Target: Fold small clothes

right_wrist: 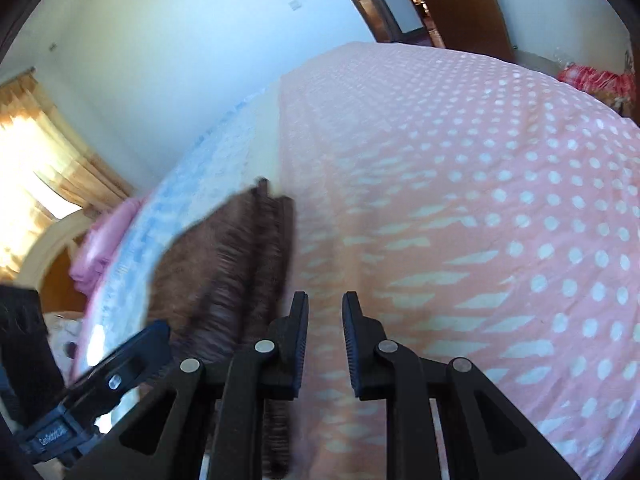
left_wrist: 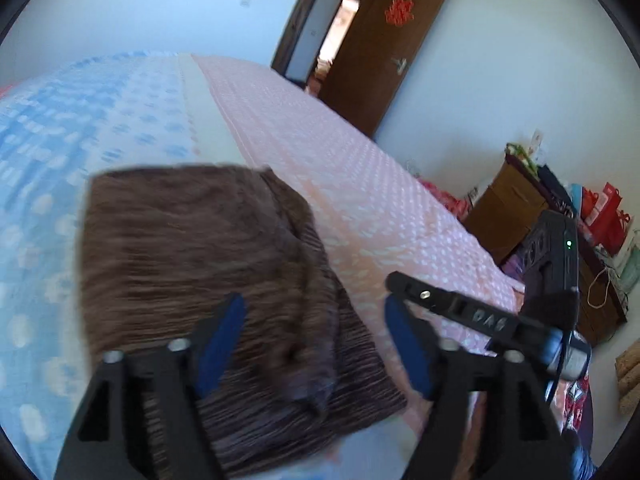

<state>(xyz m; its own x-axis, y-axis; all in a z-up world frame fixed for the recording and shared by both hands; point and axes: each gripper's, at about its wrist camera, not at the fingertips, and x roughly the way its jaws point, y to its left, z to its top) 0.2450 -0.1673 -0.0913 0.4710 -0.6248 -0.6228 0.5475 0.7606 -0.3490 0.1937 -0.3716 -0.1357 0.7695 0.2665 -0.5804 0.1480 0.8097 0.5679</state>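
Note:
A brown striped garment (left_wrist: 192,264) lies folded into a rough rectangle on the bed, with a second layer showing along its right side. My left gripper (left_wrist: 316,340) hovers over the garment's near right part. It is open, its blue pads (left_wrist: 222,340) stand wide apart, and nothing is pinched between them. In the right wrist view the garment (right_wrist: 224,272) sits to the left. My right gripper (right_wrist: 326,320) is over the pink sheet just beside the garment's edge. Its jaws stand a narrow gap apart with nothing between them. One right finger (left_wrist: 452,306) shows in the left wrist view.
The bed carries a blue dotted sheet (left_wrist: 48,140) on the left and a pink dotted sheet (left_wrist: 340,168) on the right. Beyond the bed stand an open brown door (left_wrist: 380,60) and a wooden cabinet (left_wrist: 508,208) with bags. Pink bedding (right_wrist: 100,248) lies near a curtain (right_wrist: 52,152).

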